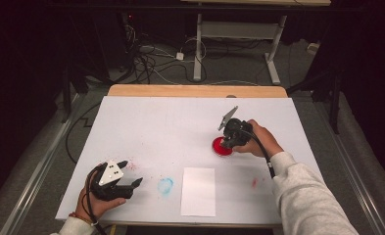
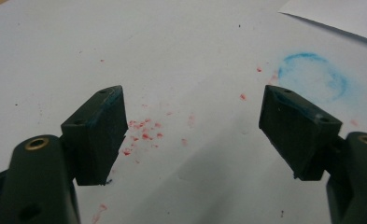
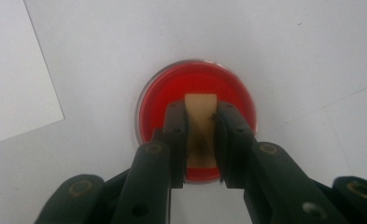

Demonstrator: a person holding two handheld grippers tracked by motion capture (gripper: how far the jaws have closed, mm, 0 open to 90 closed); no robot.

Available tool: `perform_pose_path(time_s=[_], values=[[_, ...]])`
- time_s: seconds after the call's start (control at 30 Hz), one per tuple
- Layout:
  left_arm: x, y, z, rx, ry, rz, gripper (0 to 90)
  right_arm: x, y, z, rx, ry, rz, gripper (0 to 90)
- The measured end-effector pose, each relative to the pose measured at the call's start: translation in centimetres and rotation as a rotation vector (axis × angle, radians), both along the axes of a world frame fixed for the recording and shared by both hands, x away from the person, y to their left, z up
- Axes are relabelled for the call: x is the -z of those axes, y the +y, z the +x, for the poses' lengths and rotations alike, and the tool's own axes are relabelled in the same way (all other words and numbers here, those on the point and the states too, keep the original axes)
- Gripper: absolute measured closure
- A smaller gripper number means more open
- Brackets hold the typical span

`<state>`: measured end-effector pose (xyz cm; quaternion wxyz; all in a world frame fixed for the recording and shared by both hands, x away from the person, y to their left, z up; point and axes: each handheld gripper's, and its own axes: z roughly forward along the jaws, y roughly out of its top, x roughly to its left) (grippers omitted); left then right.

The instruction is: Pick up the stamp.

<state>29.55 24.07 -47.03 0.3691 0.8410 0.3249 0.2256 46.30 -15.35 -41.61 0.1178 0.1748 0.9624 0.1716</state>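
A round red dish [image 1: 221, 148] sits right of centre on the white-covered table [image 1: 156, 122]. My right gripper [image 1: 228, 141] points down onto it. In the right gripper view, my right gripper [image 3: 201, 112] is shut on a small light wooden block [image 3: 200, 100], whose lower end stands in the red dish [image 3: 197, 79]. My left gripper [image 1: 132, 172] rests near the front left edge, held in a hand. In the left gripper view, my left gripper [image 2: 194, 95] stands open over bare table with nothing between its pads [image 2: 102, 126].
A white paper sheet [image 1: 198, 191] lies at the front centre, with a blue ring stain [image 1: 165, 185] just left of it. Red speckles [image 2: 144, 130] dot the table under the left gripper. A small red smear [image 1: 254, 182] marks the front right. Beyond the table's far wooden edge [image 1: 195, 90] are cables and desk legs.
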Motion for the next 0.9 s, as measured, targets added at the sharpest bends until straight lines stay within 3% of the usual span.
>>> perform_pose_path(time_s=[0.2, 0.23, 0.4, 0.53, 0.9], values=[[0.0, -0.2, 0.2, 0.015, -0.002, 0.009, 22.6, -1.4, -0.6, -0.8, 0.037, -0.029, 0.065, 76.4], [0.0, -0.2, 0.2, 0.014, -0.004, 0.011, 22.6, -1.9, -0.9, -1.0, 0.057, -0.037, 0.102, 76.4], [-0.1, -0.5, 0.3, 0.030, -0.019, 0.022, 22.6, -2.9, -1.5, -1.8, 0.081, -0.060, 0.137, 76.4], [0.1, -0.7, 0.3, 0.042, -0.018, 0.039, 22.6, -3.3, -1.7, -2.3, 0.086, -0.072, 0.141, 76.5], [0.1, -0.4, 0.1, 0.042, -0.013, 0.022, 22.6, -4.7, -1.3, -2.7, 0.098, -0.086, 0.147, 76.4]])
